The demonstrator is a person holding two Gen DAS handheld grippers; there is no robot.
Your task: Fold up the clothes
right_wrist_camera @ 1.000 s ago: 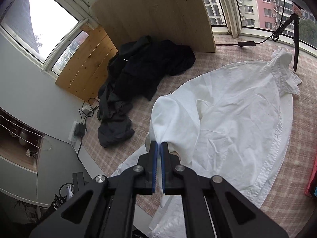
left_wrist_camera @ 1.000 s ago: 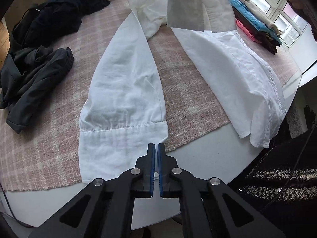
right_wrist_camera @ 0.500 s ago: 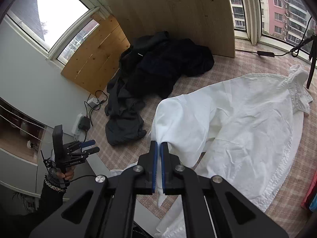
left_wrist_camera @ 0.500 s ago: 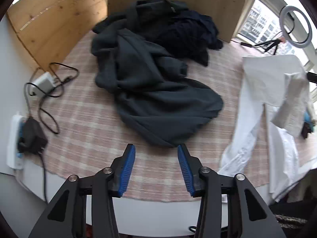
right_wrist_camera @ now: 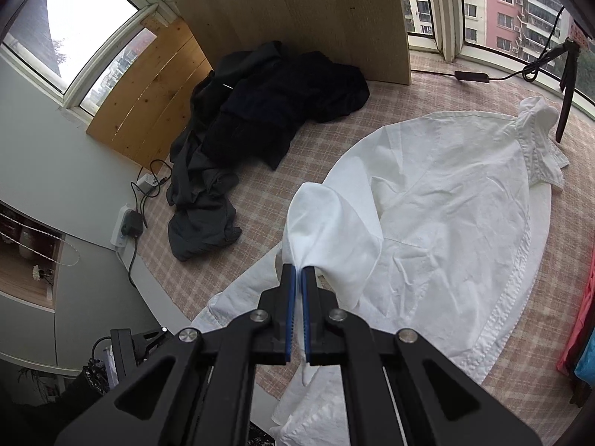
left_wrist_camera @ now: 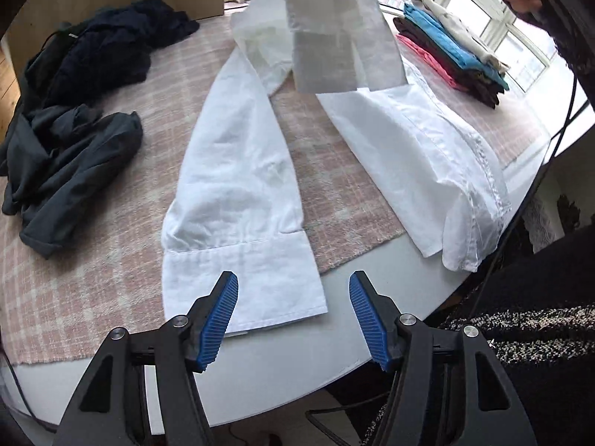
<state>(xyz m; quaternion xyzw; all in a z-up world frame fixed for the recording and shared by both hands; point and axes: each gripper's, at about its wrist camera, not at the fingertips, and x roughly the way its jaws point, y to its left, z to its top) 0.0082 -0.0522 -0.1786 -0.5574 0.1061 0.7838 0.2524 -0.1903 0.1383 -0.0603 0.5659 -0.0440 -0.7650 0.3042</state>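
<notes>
While our right tongs (right_wrist_camera: 297, 275) stay pinched on a fold of the white shirt (right_wrist_camera: 446, 204), lifting that bit of cloth clear of the surface (left_wrist_camera: 282, 371), we judge that we are in the middle of folding a sleeve inward. The shirt lies spread across the checked cloth (left_wrist_camera: 93, 290), collar at the far side, with one long sleeve (left_wrist_camera: 238, 171) stretched toward the near edge so that its cuff (left_wrist_camera: 241, 278) reaches past the cloth. Our left tongs (left_wrist_camera: 293, 312) have just been opening and now stand spread, with nothing between them, hanging just above that cuff and tilted steeply down. The next move, as we read it, calls for lowering the left tongs onto the cuff's edge and closing on it, then carrying the sleeve over the shirt's body. A pile of dark clothes (left_wrist_camera: 74, 111) waits to the left, well apart from the shirt, and a stack of folded clothes (left_wrist_camera: 453, 48) sits at the far right.
</notes>
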